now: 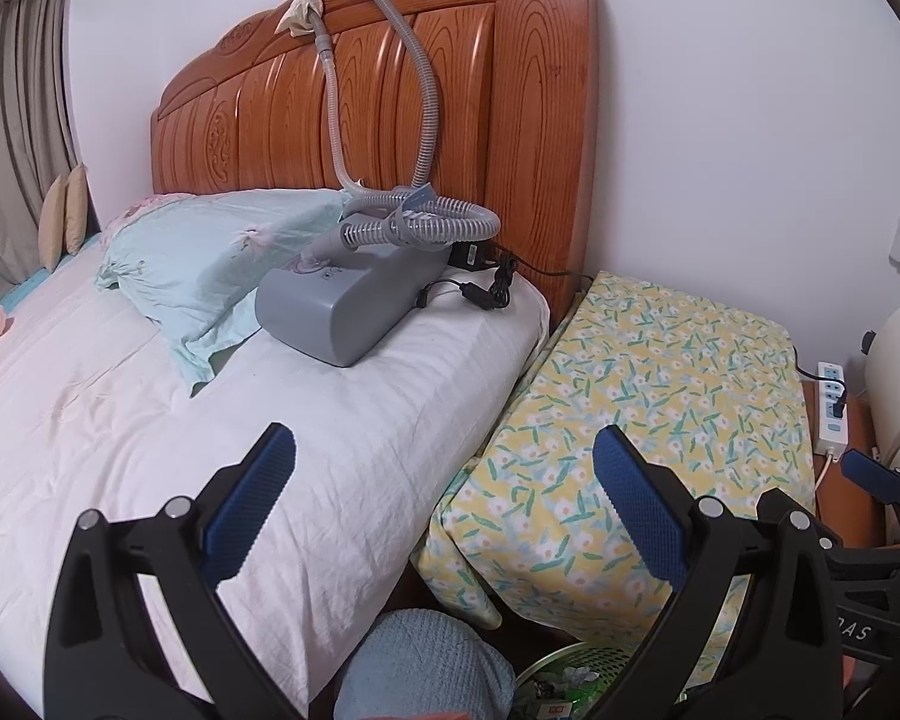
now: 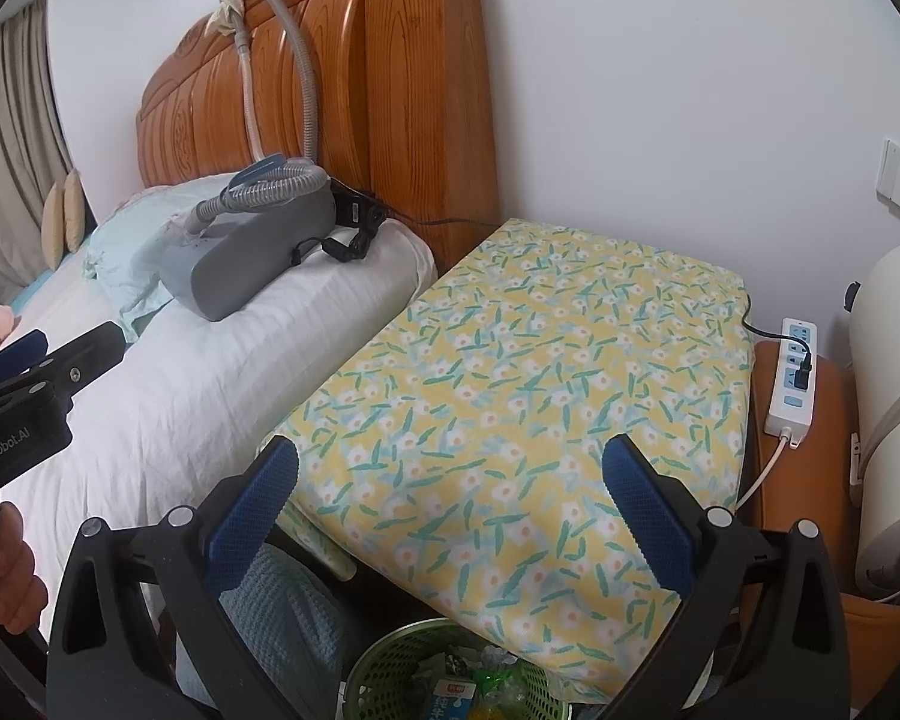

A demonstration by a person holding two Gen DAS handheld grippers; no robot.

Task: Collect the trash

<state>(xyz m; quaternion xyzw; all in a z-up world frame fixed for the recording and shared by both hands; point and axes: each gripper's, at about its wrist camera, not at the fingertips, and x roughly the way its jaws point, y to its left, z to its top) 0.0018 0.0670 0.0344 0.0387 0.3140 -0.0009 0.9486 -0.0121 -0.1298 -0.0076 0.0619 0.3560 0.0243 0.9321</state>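
Bedroom, left view: bed, left gripper wide open, empty, above green bin. Right view: right gripper equally spread, empty; trash fills the bin below, likely light, crushable wrappers; pinch a carton edge.

- My left black plastic gripper carries white lettering, "GenRobot.AI", along its body in the right wrist view.
- My right black plastic gripper shows white letters, "DAS", on its body at the edge of the left wrist view; the rest is cut off.
- The small carton in the green mesh plastic basket bears print too small to read.
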